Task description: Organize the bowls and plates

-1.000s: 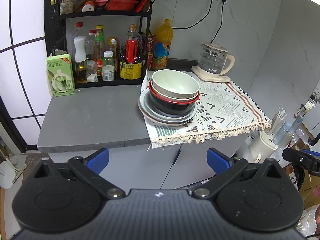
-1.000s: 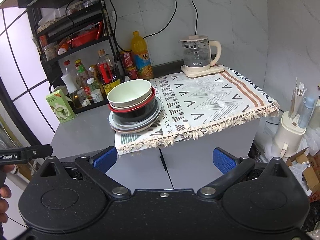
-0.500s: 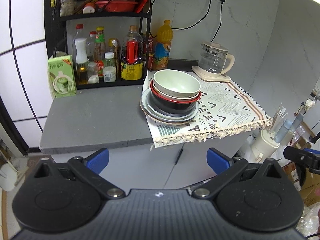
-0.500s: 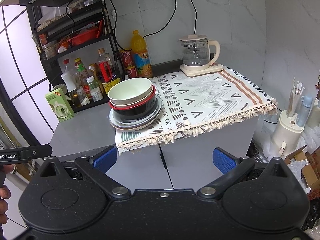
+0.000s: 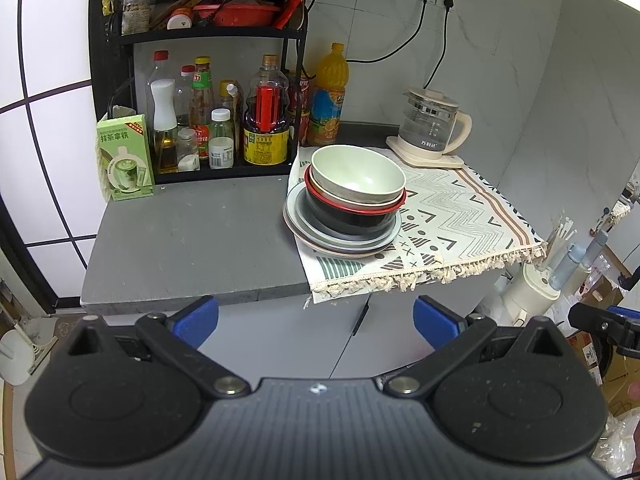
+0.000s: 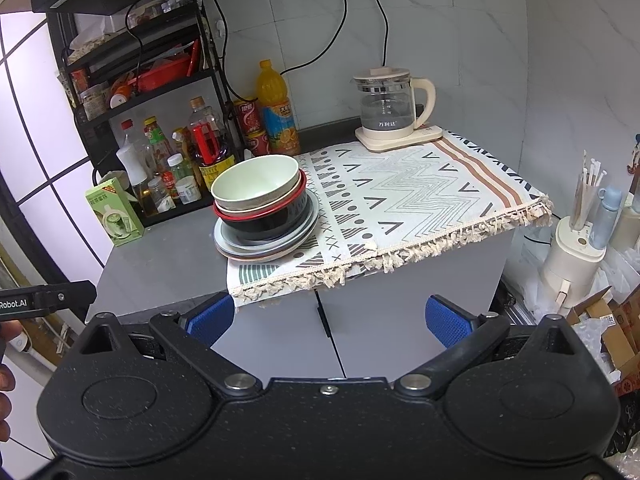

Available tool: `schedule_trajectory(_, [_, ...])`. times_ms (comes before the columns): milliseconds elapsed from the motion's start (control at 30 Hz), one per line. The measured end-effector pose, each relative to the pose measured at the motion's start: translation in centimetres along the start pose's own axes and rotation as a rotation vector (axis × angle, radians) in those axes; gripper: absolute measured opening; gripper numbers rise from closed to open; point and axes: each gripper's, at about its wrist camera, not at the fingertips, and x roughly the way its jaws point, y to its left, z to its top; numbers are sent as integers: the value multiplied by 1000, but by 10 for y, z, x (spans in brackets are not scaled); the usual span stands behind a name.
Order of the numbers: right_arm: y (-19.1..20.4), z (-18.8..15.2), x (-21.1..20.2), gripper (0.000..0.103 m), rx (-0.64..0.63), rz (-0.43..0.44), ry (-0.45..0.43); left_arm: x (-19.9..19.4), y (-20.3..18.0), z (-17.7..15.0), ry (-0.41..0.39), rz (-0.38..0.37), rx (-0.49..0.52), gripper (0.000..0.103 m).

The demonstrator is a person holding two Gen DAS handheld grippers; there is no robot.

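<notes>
A stack of dishes stands on the left end of a patterned cloth (image 5: pixel 460 216) (image 6: pixel 408 192). On top is a pale green bowl (image 5: pixel 357 174) (image 6: pixel 256 182), nested in a red-rimmed black bowl (image 5: pixel 352 216) (image 6: pixel 268 220), over grey plates (image 5: pixel 312 232) (image 6: pixel 264 250). My left gripper (image 5: pixel 316 320) is open, held short of the counter's front edge, nothing between its blue pads. My right gripper (image 6: pixel 328 316) is open too, also in front of the cabinet and away from the stack.
A black rack (image 5: pixel 200 32) with several bottles stands at the back left, beside a green carton (image 5: pixel 126 158) and an orange juice bottle (image 5: pixel 328 96). A glass kettle (image 6: pixel 390 110) sits at the cloth's far end. Grey countertop (image 5: pixel 192 236) lies left of the stack.
Both grippers have drifted slightly towards the counter, so the stack looks a little nearer. Both stay open and the dishes have not moved.
</notes>
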Motion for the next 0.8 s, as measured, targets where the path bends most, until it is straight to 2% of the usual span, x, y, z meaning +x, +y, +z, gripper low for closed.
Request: schedule_trajectory(800, [3,7,2,103,-18,-16,-17,4,-2,3,3,-6,5,103])
